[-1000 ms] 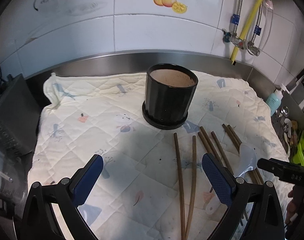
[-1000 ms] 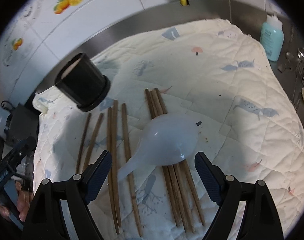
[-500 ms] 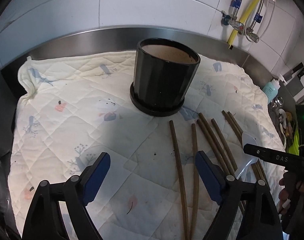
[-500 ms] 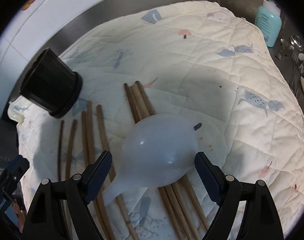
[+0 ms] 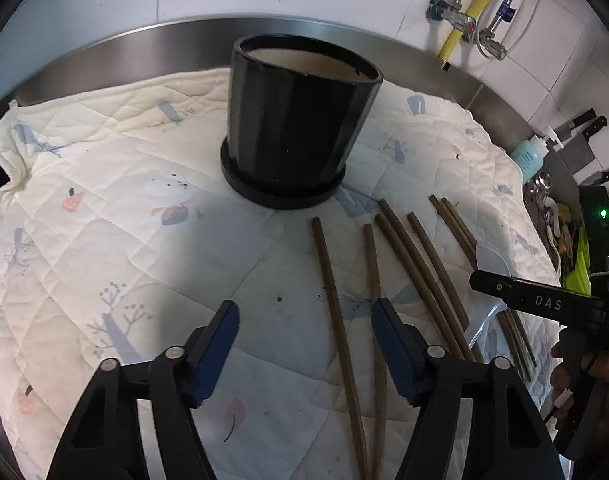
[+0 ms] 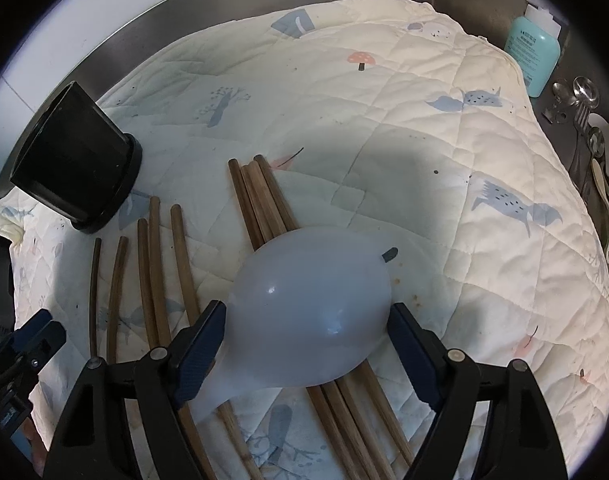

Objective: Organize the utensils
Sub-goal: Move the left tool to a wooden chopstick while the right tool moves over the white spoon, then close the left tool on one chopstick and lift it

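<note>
A black pot stands upright on its saucer at the back of the quilted cloth. Several brown chopsticks lie in front of it. My left gripper hovers over the leftmost chopstick, which runs between its closing jaws without touching the pads. A translucent white spoon lies bowl down across a chopstick bundle. My right gripper straddles the bowl, its jaws closing a little, pads beside it. The pot shows far left. The right gripper appears at the right edge.
A teal bottle stands past the cloth's right corner. Metal spoons and other cutlery lie beside it. Knives hang on the tiled wall, and a yellow hose with valves runs above the steel counter rim.
Both grippers have sunk toward the cloth and tipped downward. The left jaws have narrowed around the leftmost chopstick. The spoon bowl now fills the gap between the right jaws.
</note>
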